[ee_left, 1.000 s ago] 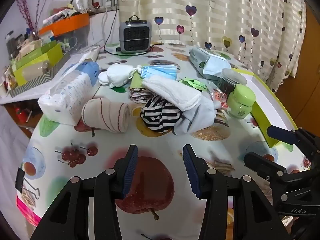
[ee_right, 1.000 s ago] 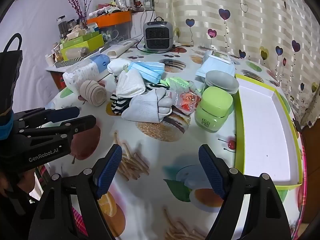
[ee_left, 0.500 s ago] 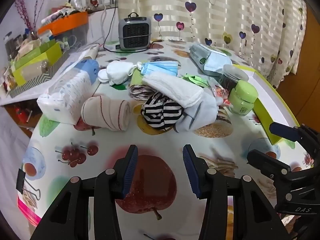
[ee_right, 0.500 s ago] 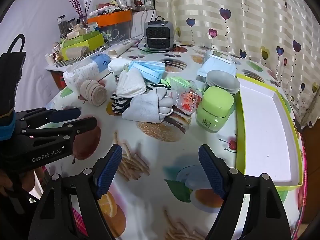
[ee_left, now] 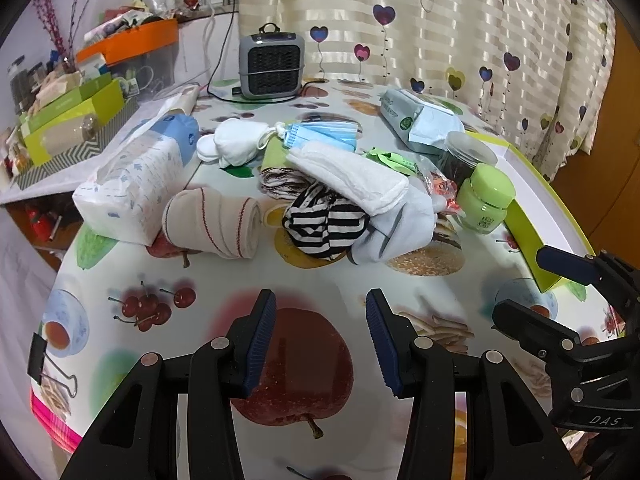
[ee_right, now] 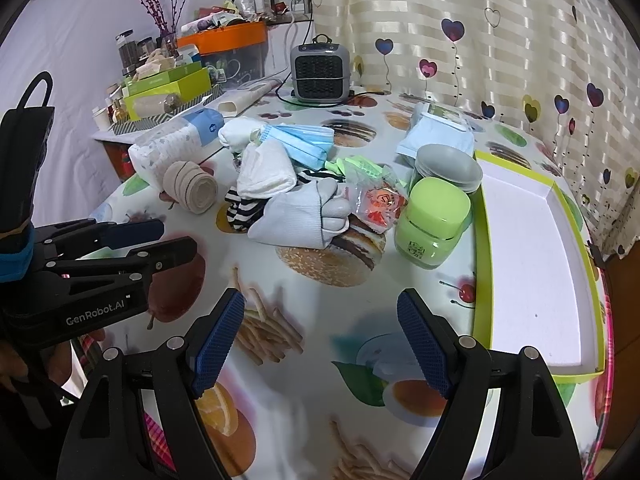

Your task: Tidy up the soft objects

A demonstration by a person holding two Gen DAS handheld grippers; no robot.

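Both the left claw (ee_left: 320, 336) and right claw (ee_right: 320, 340) hung released and empty above the surface (ee_left: 224, 276), near the sock pile (ee_left: 344, 216).

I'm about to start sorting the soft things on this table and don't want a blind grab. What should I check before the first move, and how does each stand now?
1. Left gripper empty, jaws apart: ok.
2. Right gripper empty, jaws apart: ok.
3. White tray with green rim free to take items: ok, nothing in it.
4. Rolled bandage reachable alone: ok, it lies apart from the pile, beside the tissue pack.
5. Striped sock free to lift: not ok, the white folded cloth and grey sock lie over it.
6. Green jar clear of the pile: cannot tell.
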